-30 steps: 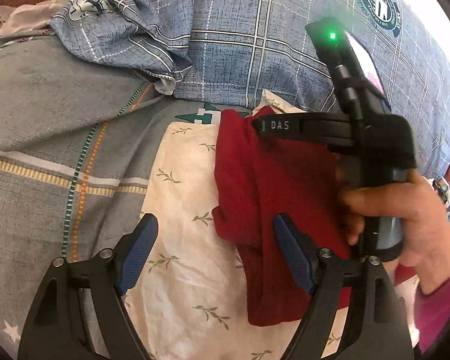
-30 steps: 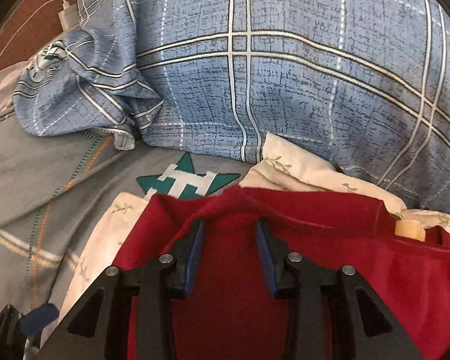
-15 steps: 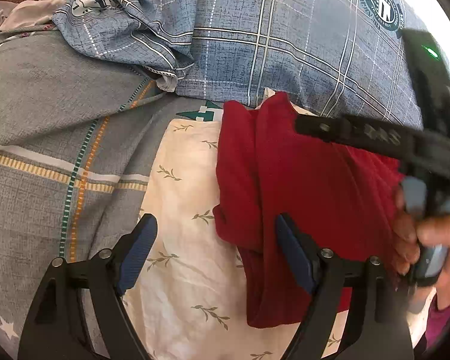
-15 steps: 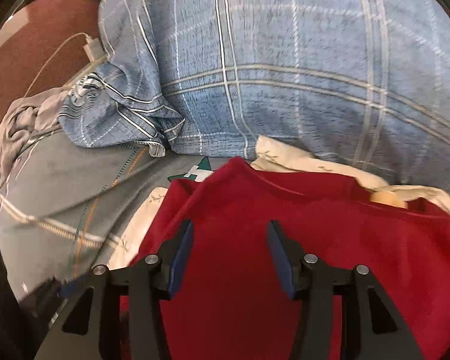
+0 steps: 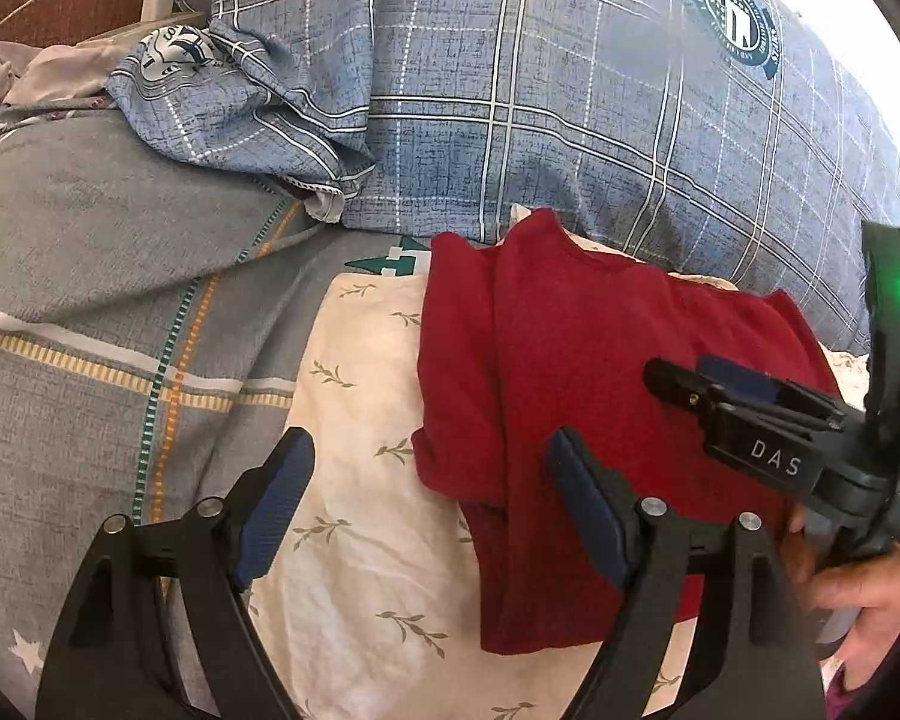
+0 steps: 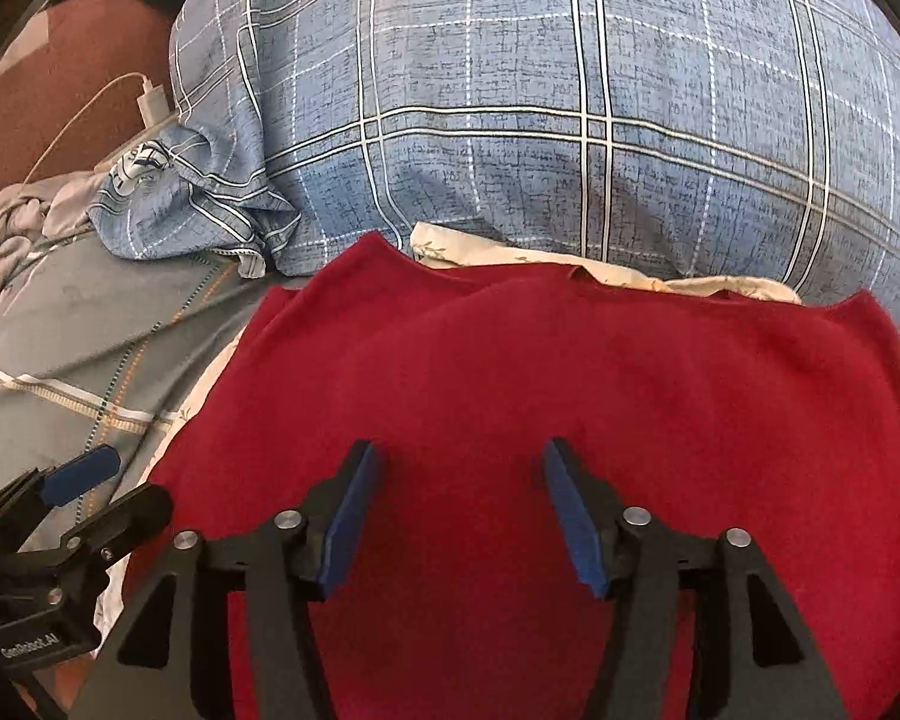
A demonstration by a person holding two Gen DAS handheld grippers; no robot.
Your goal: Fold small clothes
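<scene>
- The left wrist view takes in the whole red garment [image 5: 570, 372], folded into a narrow upright shape on a cream leaf-print cloth [image 5: 354, 468], which lies on a grey bedsheet [image 5: 102, 300] just before a blue plaid pillow [image 5: 570, 90]. The garment's lower edge and the cloth under it show only here.
- This view alone shows the right gripper [image 5: 720, 384] from outside, above the garment's right side, with the person's hand [image 5: 858, 588] on its handle at the right edge.
- The right wrist view looks closely across the garment [image 6: 570, 372], which fills the lower frame; a white charger [image 6: 153, 102] with its cable lies at upper left beside the pillow [image 6: 540, 90], and the left gripper [image 6: 84, 492] shows at lower left.
- The left gripper [image 5: 432, 498] stands wide apart and empty: one finger over the cream cloth, the other over the garment's left edge.
- The right gripper [image 6: 459, 498] has just been opening; its jaws stand apart over the red fabric, released, with no fold pinched between the pads.
</scene>
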